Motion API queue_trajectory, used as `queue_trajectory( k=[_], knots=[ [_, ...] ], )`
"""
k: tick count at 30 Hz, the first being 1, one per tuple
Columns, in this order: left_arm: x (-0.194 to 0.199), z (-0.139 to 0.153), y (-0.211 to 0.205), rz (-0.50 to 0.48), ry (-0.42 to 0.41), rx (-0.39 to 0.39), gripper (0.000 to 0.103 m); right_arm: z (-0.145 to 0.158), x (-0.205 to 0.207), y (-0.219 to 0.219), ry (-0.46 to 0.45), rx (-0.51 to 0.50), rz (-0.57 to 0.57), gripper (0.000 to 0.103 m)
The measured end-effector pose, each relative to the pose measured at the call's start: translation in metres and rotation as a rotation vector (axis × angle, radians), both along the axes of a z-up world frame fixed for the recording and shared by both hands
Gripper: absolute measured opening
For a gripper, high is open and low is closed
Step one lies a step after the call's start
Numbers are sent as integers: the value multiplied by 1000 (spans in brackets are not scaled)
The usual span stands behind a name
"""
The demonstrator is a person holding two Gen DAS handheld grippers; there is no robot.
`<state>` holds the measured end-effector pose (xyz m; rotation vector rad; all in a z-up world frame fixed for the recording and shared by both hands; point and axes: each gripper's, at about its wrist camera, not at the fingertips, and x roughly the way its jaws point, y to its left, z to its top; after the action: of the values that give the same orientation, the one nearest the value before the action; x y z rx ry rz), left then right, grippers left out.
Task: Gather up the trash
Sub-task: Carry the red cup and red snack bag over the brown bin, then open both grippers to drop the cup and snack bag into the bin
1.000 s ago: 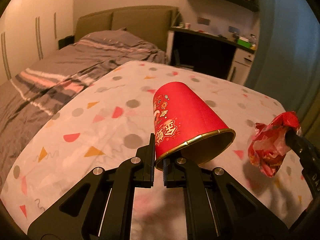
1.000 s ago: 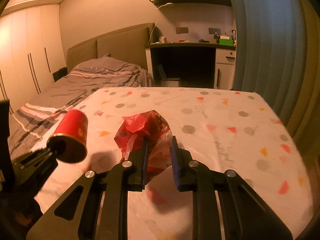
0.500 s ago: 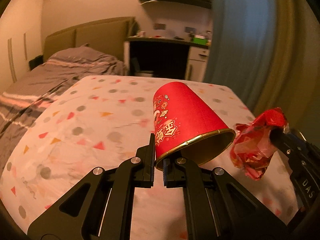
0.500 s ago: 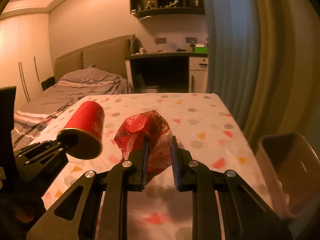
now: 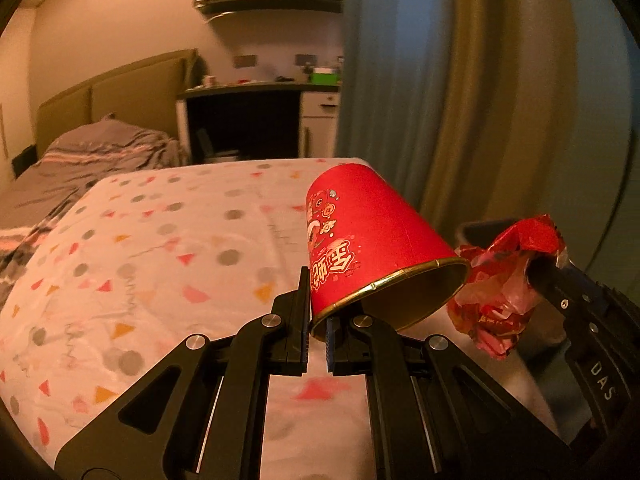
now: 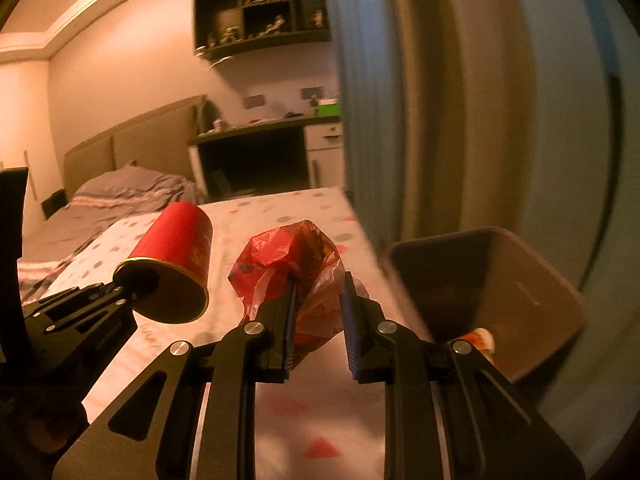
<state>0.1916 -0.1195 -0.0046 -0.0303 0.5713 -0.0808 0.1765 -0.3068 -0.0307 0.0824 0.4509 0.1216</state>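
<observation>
Left gripper (image 5: 318, 330): fingers clamped on the rim of the red paper cup (image 5: 368, 240), light, crushable. Right gripper (image 6: 318, 320): fingers clamped on the crumpled red wrapper (image 6: 294, 270), soft, slippery. Both held just beside the bin (image 6: 552, 292), above the bed

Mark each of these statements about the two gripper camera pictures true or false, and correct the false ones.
1. The left gripper pinches the rim of a red paper cup with a gold edge. True.
2. The right gripper is empty. False: it holds a crumpled red plastic wrapper.
3. The red paper cup stands upright on the bed. False: it is held in the air, tipped on its side.
4. A dark rectangular bin sits beside the spotted bedsheet. True.
5. The bin is completely empty. False: something pale and red lies inside.
</observation>
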Motion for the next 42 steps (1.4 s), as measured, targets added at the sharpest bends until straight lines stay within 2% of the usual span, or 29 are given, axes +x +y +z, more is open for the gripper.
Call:
queue_trajectory(
  k=[11,21,31,40,42],
  knots=[
    [17,-3,-97,-190,-5,-30,5,-10,-11,-87,-21,-6,-220,22],
    [41,-21,-164,-280,-13,1,6,-25,5,-125,-13,-7,-297,23],
    [57,-38,-189,-313,10,7,6,-36,17,-136,2,-20,-324,26],
    [68,-49,-193,-370,42,-44,6,-41,30,-144,27,-10,-333,27],
    [69,-51,-194,-385,48,-53,13,-42,30,-146,29,-8,-335,32]
  ],
)
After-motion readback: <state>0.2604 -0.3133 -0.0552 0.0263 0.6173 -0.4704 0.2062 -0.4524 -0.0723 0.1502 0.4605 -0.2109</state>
